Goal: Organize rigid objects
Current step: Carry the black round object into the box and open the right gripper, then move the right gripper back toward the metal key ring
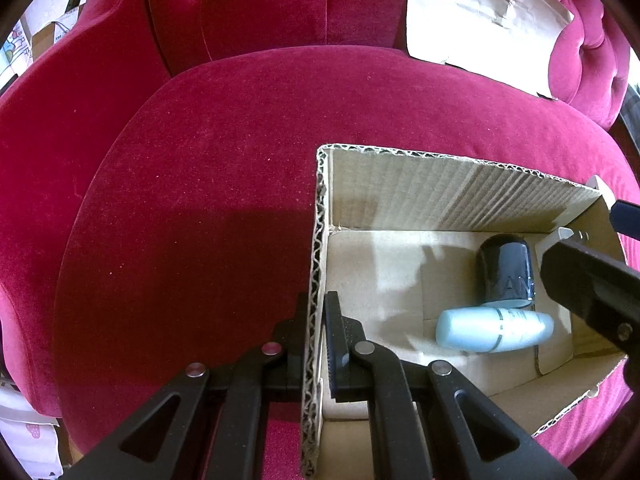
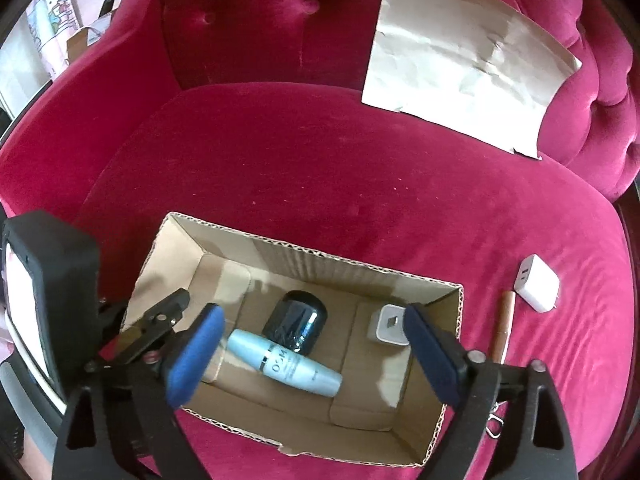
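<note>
An open cardboard box (image 2: 440, 360) sits on a crimson velvet sofa seat. Inside lie a dark blue jar (image 2: 297, 322), a pale blue bottle (image 2: 286, 364) on its side, and a small white cube charger (image 2: 390, 324). My left gripper (image 1: 316, 312) is shut on the box's left wall (image 1: 316, 240), one finger on each side. My right gripper (image 2: 314, 332) is open and empty, hovering over the box. In the left wrist view the jar (image 1: 506, 272) and bottle (image 1: 494, 330) show too, with the right gripper (image 1: 592, 280) above them.
A white power adapter (image 2: 536, 282) and a thin brown stick (image 2: 505, 326) lie on the seat right of the box. A crumpled paper sheet (image 2: 464, 56) leans on the backrest. The seat (image 1: 200, 200) left of the box is bare velvet.
</note>
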`<state>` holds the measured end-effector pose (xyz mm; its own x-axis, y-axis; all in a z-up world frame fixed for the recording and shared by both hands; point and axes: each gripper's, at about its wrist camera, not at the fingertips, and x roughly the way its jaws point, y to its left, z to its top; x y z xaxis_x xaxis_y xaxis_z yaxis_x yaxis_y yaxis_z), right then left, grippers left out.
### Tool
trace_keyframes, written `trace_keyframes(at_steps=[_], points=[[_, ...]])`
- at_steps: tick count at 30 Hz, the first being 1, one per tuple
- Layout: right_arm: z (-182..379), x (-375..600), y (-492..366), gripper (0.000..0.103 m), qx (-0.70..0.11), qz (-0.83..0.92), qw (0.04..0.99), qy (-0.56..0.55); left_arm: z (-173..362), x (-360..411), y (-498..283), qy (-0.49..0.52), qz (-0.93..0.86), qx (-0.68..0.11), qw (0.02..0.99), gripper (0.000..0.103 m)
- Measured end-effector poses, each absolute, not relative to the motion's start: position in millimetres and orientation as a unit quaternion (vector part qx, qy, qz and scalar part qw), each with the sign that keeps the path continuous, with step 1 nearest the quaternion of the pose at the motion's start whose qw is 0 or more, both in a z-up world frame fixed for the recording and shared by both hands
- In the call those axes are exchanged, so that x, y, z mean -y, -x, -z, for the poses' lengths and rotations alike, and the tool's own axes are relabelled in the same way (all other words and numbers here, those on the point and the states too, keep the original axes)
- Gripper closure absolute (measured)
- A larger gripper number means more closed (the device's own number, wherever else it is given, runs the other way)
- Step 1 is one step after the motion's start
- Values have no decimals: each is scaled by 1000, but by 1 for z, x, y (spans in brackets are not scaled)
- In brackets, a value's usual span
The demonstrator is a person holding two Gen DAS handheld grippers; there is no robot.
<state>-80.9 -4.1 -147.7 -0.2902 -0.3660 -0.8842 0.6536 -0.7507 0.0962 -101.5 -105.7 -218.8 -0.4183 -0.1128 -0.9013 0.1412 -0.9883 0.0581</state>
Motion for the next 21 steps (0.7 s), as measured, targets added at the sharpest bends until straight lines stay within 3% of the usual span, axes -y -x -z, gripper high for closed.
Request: trace_keyframes(at_steps=[3,21], points=[[147,3,84,0,-143,791,322,-500,219,105,102,-534,842,-12,75,96],[126,-31,92,0,-130,801,309,-496,220,103,105,-536,841,-12,76,96]])
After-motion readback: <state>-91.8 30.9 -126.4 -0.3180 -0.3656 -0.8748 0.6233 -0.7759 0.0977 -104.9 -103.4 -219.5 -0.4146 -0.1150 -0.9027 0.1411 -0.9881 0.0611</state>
